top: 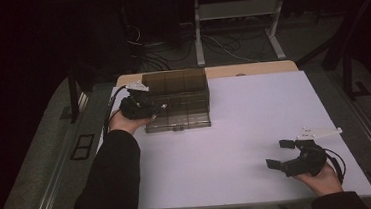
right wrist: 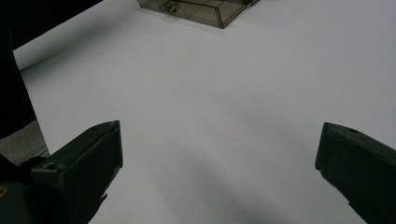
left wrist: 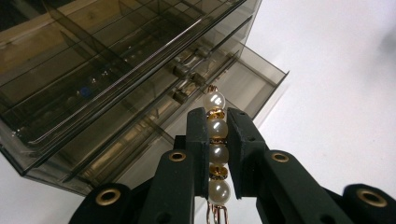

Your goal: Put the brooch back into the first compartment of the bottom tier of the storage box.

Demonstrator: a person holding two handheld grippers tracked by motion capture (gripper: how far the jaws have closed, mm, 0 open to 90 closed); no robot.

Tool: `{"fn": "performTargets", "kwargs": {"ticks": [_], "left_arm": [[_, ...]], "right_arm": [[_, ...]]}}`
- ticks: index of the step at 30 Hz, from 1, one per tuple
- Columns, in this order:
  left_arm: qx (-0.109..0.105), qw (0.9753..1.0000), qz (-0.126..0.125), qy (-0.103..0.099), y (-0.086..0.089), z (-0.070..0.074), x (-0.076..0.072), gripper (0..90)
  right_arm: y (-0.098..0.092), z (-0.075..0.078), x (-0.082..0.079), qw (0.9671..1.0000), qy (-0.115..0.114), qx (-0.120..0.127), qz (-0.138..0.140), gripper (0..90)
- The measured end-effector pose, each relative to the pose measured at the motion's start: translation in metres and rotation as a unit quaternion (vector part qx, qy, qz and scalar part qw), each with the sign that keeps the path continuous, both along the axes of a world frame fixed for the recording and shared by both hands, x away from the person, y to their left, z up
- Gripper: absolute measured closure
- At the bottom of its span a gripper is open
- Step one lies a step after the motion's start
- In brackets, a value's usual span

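- My left gripper (left wrist: 218,140) has its jaws pressed in on a pearl bracelet (left wrist: 215,128), lower centre of the left gripper view; four pearls show, with gold spacers between them and a gold clasp end hanging at the bottom edge.
- My judgement: the hold is on round, smooth beads, so the strand could slip or swing free if I tilt or ease the squeeze.
- Just beyond the jaws, upper left of that view, stands the smoky drawer box (left wrist: 116,70), with one open drawer (left wrist: 252,86) pulled out toward the white table (left wrist: 336,93).
- The top pearl sits close to the drawer front; I judge the dangling end could snag on a drawer edge or handle, or drop outside the drawer onto the table.
- In the high view the left gripper (top: 141,105) is at the box's left side, upper left of the table.
- My right gripper (top: 290,154) rests wide open and empty, lower right of the high view, well apart from the box.
- Counts: two grippers, one bracelet, one box, one drawer open.
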State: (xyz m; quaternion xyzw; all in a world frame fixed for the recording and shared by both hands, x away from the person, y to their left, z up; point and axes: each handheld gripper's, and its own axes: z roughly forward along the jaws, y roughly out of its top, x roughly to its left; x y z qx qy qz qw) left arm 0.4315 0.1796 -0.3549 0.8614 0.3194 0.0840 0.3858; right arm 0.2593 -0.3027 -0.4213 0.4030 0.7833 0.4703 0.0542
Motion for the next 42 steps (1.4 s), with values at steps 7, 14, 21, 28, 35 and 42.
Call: {"fn": "performTargets", "kwargs": {"ticks": [7,14,21,28,35,42], "left_arm": [[0.000,1.0000,0.001,0.001,0.005,-0.008,0.005,78.9],[0.008,1.0000,0.000,0.006,0.008,-0.018,0.009,78.9],[0.009,0.9999,0.005,0.013,0.011,-0.029,0.014,78.8],[0.010,0.9998,0.006,0.015,0.011,-0.039,0.017,78.8],[0.013,0.9998,0.005,0.013,0.010,-0.045,0.020,78.9],[0.021,0.9996,0.007,0.017,0.010,-0.054,0.023,78.9]], "right_arm": [[0.000,0.000,0.000,1.0000,0.001,-0.003,0.002,0.3],[0.000,0.000,0.000,1.0000,0.003,-0.002,0.000,0.3],[0.000,-0.001,0.001,1.0000,0.004,-0.005,0.000,0.3],[0.000,-0.001,0.001,1.0000,0.006,-0.006,-0.001,0.3],[-0.001,-0.001,0.001,1.0000,0.007,-0.007,-0.002,0.3],[-0.001,-0.002,0.001,1.0000,0.007,-0.006,-0.003,0.3]]}}
